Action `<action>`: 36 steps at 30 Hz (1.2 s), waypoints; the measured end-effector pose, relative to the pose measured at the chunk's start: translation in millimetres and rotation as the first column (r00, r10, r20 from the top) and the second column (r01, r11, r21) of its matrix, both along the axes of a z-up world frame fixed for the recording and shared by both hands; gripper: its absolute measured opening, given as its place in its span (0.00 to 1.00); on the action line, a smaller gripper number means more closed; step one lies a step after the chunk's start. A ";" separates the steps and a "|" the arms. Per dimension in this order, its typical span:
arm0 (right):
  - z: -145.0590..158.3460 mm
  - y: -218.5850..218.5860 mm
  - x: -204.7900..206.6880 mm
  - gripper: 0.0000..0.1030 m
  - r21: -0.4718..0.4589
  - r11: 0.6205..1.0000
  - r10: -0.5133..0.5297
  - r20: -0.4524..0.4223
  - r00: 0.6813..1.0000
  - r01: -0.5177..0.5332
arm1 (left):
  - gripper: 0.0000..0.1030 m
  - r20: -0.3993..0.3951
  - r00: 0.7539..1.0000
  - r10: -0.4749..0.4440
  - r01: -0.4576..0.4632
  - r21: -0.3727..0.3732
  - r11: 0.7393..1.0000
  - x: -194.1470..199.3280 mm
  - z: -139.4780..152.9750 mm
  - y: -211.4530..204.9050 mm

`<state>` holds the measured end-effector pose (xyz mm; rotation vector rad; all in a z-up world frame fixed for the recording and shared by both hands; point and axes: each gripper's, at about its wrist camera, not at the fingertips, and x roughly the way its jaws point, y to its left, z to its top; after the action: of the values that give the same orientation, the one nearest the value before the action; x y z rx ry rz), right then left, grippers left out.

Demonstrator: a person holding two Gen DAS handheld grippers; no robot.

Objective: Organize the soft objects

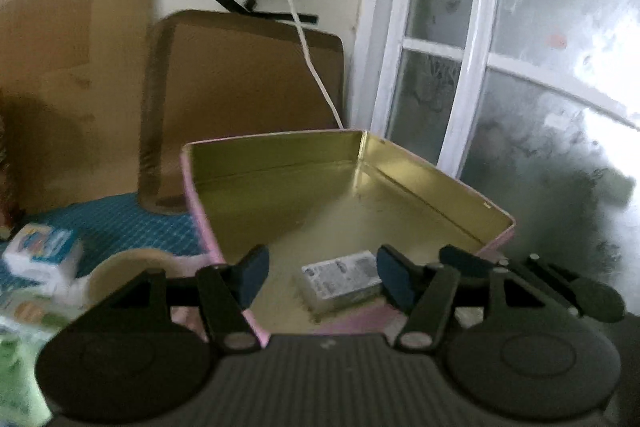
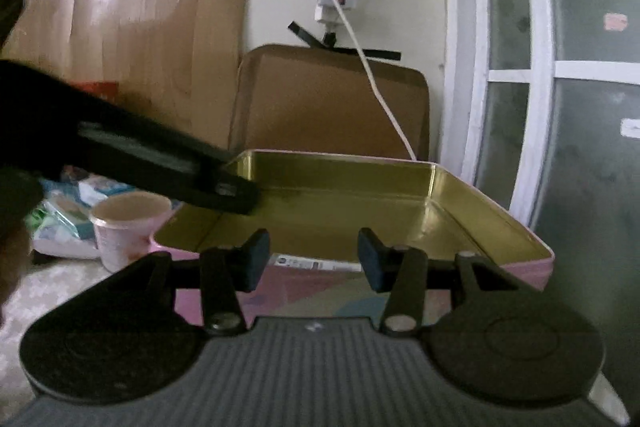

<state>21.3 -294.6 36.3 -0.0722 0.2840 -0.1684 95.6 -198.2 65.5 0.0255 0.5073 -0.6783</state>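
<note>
A small white packet [image 1: 340, 281] lies flat on the floor of the gold-lined pink tin [image 1: 420, 183], below and between the parted, empty fingers of the left gripper [image 1: 322, 277]; the right gripper [image 2: 314, 259], likewise parted and empty, hovers outside the tin's near wall.

L wrist cam sat just behind its own fingers, close over the near-left corner of the pink tin [image 1: 404, 163], looking fwd and down into it toward wall and window [image 1: 520, 47]; R wrist cam sat lower, near the tin's [image 2: 400, 187] front wall, facing more level; both views shared tin, leaning cardboard [image 1: 248, 75], white cable [image 2: 372, 67], window.
</note>
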 end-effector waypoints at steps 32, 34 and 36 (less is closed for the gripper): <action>-21.0 296.0 158.5 0.21 0.240 0.746 0.665 -0.311 0.679 -0.621 | 0.65 -0.085 0.842 0.532 -0.538 -0.172 0.825 -123.5 -57.9 356.2; -13.6 285.7 144.8 0.02 0.259 0.739 0.674 -0.287 0.681 -0.622 | 0.65 -0.097 0.844 0.527 -0.535 -0.186 0.824 -123.9 -57.6 357.6; -7.4 277.2 118.1 0.02 0.265 0.725 0.689 -0.259 0.677 -0.636 | 0.65 -0.109 0.856 0.505 -0.517 -0.204 0.831 -123.4 -55.4 355.3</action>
<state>139.4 -17.4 28.9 -0.0471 0.6037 0.6153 -27.7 157.0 10.1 -0.3369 0.4557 -0.2022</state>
